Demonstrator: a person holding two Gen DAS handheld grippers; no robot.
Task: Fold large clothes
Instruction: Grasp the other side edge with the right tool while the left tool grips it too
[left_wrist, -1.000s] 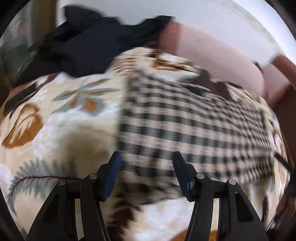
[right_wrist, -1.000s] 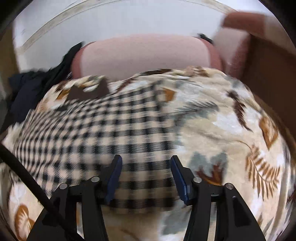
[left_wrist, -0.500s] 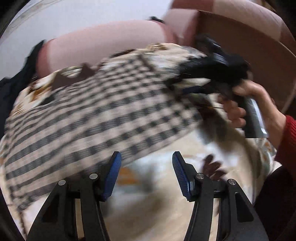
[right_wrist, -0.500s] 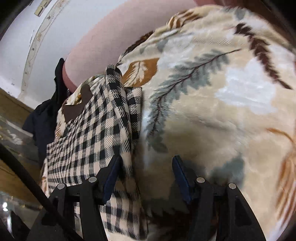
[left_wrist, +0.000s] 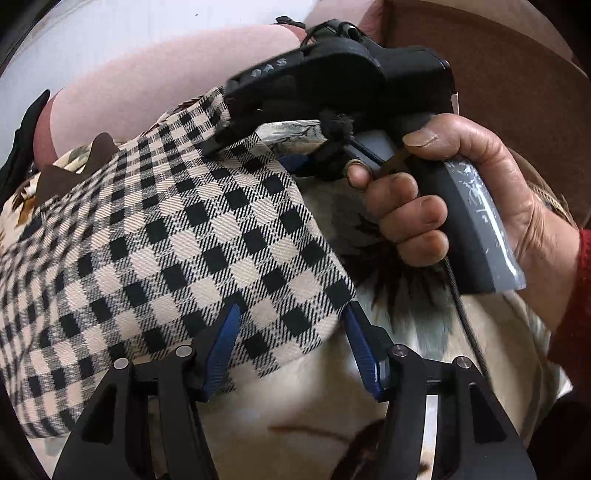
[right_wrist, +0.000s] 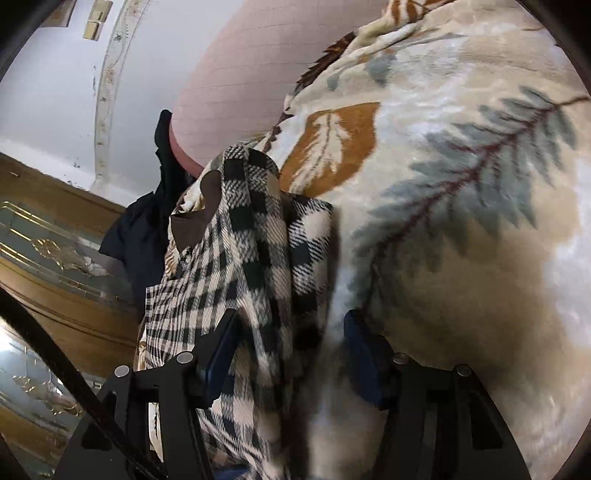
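A black-and-cream checked garment (left_wrist: 177, 236) lies spread on a leaf-patterned blanket (left_wrist: 295, 402). My left gripper (left_wrist: 293, 350) is open at the garment's near right corner, which lies between the blue pads (left_wrist: 223, 347) without being pinched. A hand (left_wrist: 458, 192) holds my right gripper (left_wrist: 258, 147) at the garment's far right edge. In the right wrist view the right gripper (right_wrist: 291, 347) is open, with the garment's bunched edge (right_wrist: 266, 258) running loosely between its fingers, over the blanket (right_wrist: 461, 221).
A pink cushion (left_wrist: 155, 81) backs the blanket, with a dark garment (right_wrist: 147, 229) heaped at its left end. A brown wooden panel (left_wrist: 498, 74) rises at the right. A wooden cabinet with patterned glass (right_wrist: 55, 266) stands left of the bed in the right wrist view.
My left gripper swept right across the checked garment to its near right corner. My right gripper rolled and dropped onto the garment's right edge, and now shows close in the left wrist view.
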